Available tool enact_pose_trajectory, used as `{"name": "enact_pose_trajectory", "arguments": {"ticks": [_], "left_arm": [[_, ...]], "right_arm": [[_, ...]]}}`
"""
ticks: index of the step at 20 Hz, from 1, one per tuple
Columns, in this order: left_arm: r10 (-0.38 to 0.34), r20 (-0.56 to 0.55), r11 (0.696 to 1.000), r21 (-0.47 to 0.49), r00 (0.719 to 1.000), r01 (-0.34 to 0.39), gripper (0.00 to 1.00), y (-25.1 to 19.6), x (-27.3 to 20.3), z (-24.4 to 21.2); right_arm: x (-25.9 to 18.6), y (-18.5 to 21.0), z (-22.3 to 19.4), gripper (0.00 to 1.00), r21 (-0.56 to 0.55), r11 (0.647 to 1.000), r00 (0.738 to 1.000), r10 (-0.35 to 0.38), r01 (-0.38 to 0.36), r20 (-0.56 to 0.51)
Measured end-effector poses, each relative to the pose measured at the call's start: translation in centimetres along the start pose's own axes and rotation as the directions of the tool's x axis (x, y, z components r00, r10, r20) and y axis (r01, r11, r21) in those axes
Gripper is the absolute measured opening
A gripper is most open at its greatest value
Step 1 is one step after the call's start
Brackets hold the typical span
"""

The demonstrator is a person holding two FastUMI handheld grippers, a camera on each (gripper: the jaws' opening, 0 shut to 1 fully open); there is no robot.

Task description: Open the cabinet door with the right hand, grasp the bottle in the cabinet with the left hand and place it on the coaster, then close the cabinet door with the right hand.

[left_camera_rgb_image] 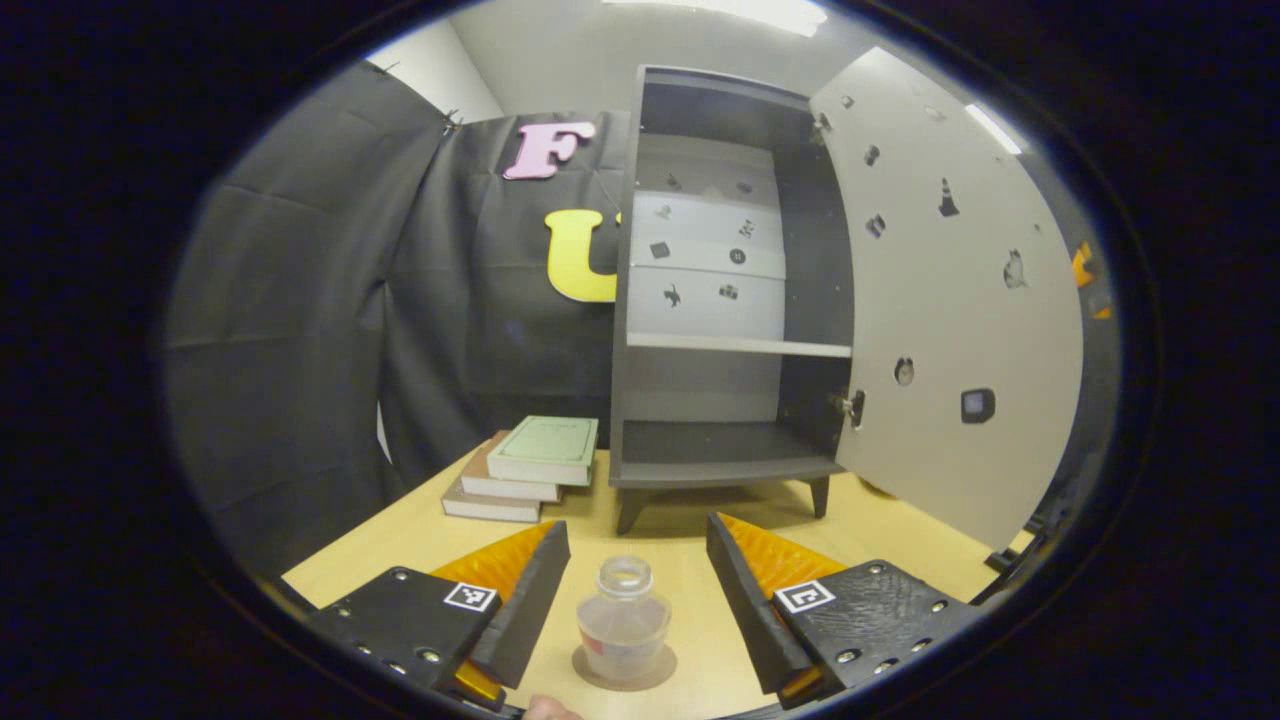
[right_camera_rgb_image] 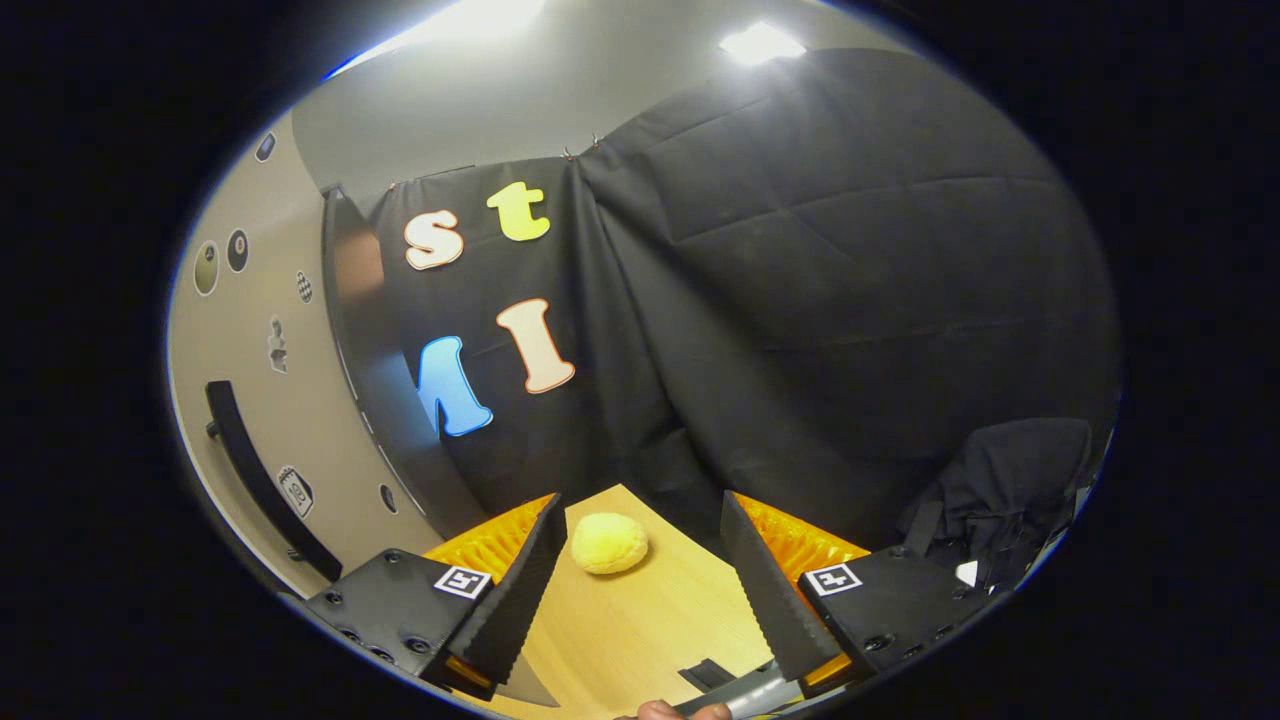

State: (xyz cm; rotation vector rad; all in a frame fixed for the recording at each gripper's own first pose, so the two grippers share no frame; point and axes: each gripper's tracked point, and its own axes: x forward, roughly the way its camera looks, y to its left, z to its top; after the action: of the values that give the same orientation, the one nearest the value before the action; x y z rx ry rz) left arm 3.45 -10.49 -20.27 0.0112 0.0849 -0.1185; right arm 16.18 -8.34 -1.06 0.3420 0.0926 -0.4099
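The clear, uncapped bottle (left_camera_rgb_image: 623, 620) stands upright on the round coaster (left_camera_rgb_image: 655, 672) near the table's (left_camera_rgb_image: 400, 550) front edge, between the left gripper's (left_camera_rgb_image: 637, 590) wide-spread fingers, touching neither. Behind it the cabinet (left_camera_rgb_image: 720, 300) stands with its door (left_camera_rgb_image: 950, 300) swung open. The right gripper (right_camera_rgb_image: 640, 580) also gapes wide, a yellow ball (right_camera_rgb_image: 608, 542) lying on the table beyond it.

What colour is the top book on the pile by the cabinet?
The top book is pale green, lying on a brown book and a cream one. The left gripper view shows it best.
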Motion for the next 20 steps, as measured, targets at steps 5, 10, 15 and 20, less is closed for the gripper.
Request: {"name": "enact_pose_trajectory", "arguments": {"ticks": [5, 10, 15, 20], "left_arm": [[0.065, 0.052, 0.998, -0.015, 0.997, -0.064, 0.82, -0.1, -3.3, 7.3], [0.105, 0.030, 0.994, -0.024, 0.994, -0.104, 0.82, -1.3, -6.3, 11.5], [0.072, -0.058, 0.989, -0.123, 0.996, -0.079, 0.83, -5.6, -6.4, 12.2], [0.132, -0.080, 0.991, -0.010, 0.988, -0.133, 0.82, -7.0, -7.6, 13.6]], "right_arm": [[2.4, -1.0, -1.9, 0.98, 0.006, 1.000, 1.000, -0.001, 0.002, -0.006], [4.3, 0.2, -2.3, 0.98, -0.047, 0.997, 0.998, 0.059, -0.059, -0.019], [5.4, 2.5, -0.3, 0.93, -0.136, 0.978, 0.987, 0.162, -0.160, 0.008], [4.8, 6.6, 1.3, 0.93, -0.187, 0.928, 0.945, 0.327, -0.322, -0.007]]}}
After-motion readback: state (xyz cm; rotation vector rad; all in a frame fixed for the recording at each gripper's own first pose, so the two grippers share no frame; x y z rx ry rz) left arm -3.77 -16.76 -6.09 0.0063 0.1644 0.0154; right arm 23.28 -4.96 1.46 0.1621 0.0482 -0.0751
